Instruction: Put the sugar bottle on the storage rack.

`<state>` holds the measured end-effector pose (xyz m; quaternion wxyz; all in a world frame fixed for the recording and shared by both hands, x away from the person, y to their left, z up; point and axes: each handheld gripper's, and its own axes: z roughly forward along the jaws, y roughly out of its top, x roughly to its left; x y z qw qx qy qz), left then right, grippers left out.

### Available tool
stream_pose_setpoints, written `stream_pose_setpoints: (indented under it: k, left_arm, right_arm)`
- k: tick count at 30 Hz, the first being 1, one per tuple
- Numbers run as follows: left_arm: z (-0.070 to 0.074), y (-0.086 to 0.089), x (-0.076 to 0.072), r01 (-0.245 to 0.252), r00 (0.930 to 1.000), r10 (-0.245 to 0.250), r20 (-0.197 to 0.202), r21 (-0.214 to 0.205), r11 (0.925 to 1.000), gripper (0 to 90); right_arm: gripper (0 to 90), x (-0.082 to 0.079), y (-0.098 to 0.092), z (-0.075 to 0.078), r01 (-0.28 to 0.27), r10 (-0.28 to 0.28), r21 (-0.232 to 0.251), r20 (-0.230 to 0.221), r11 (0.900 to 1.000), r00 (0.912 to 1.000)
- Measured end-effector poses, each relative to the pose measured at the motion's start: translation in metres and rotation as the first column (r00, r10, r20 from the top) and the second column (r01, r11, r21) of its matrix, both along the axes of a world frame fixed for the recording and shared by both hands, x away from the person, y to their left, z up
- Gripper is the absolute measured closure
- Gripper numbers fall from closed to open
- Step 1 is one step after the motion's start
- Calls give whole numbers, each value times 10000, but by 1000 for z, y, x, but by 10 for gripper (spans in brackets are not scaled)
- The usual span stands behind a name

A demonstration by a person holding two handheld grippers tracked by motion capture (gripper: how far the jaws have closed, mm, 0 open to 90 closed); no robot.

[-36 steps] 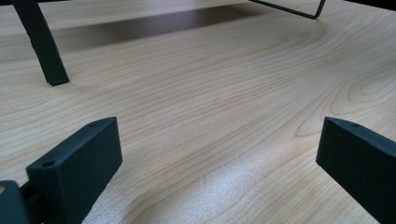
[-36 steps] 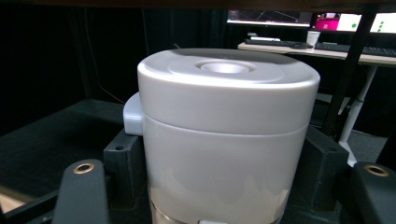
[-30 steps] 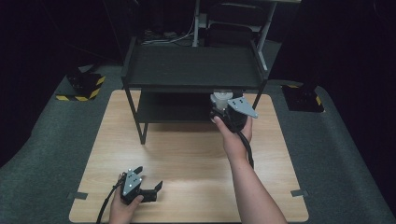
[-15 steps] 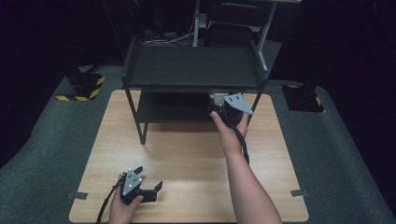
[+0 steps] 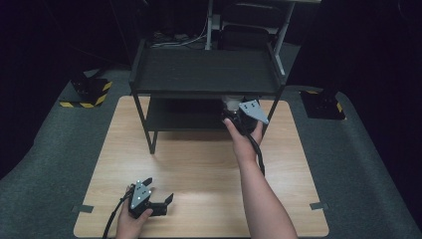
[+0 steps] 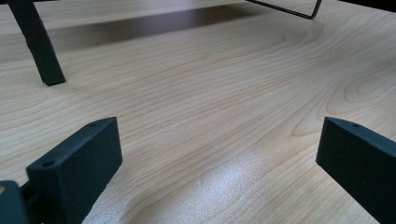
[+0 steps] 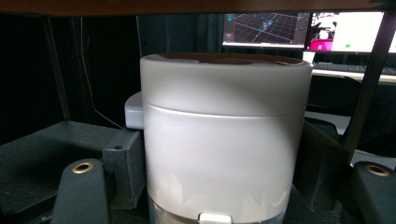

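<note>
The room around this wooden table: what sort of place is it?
Probably a lab or recording studio. A black shelf rack stands on the table, hazard-striped stand bases sit on grey carpet, and computer monitors glow behind the white canister.

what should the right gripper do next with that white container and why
Probably ease it down onto the lower shelf, then open. The right gripper is shut on the white container, upright under the rack's top shelf; whether its base has landed is hidden.
</note>
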<state>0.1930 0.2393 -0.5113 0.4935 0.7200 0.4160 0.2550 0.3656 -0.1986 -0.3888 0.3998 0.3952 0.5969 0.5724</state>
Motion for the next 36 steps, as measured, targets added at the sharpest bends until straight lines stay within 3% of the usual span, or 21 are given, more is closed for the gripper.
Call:
stream_pose_setpoints:
  k: [11,17,18,19,20,26,36]
  left_arm:
    - [0,0,0,16,10000,-16,-20,-15,10000,4]
    - [0,0,0,14,10000,-14,-24,-15,10000,4]
    - [0,0,0,14,10000,-14,-24,-15,10000,4]
    - [0,0,0,8,10000,-8,-26,-9,10000,4]
    - [0,0,0,6,10000,-6,-26,-12,10000,4]
    - [0,0,0,-10,10000,10,-30,1,10000,5]
    - [1,0,1,-5,10000,5,-42,21,10000,4]
  right_arm:
    - [307,-1,-1,2,-34,33,-102,-53,9999,10000]
    - [104,-2,-5,10,-34,20,-336,-427,9994,9991]
    - [104,-2,-5,10,-34,20,-336,-427,9994,9991]
    - [16,-3,-6,8,-63,53,-378,-264,9993,9996]
    - [0,-5,-8,7,-109,102,-389,-181,9992,9998]
    - [0,-11,-19,7,-682,678,-378,-110,9970,9976]
    - [0,-34,-28,-3,-787,789,-414,39,9960,9969]
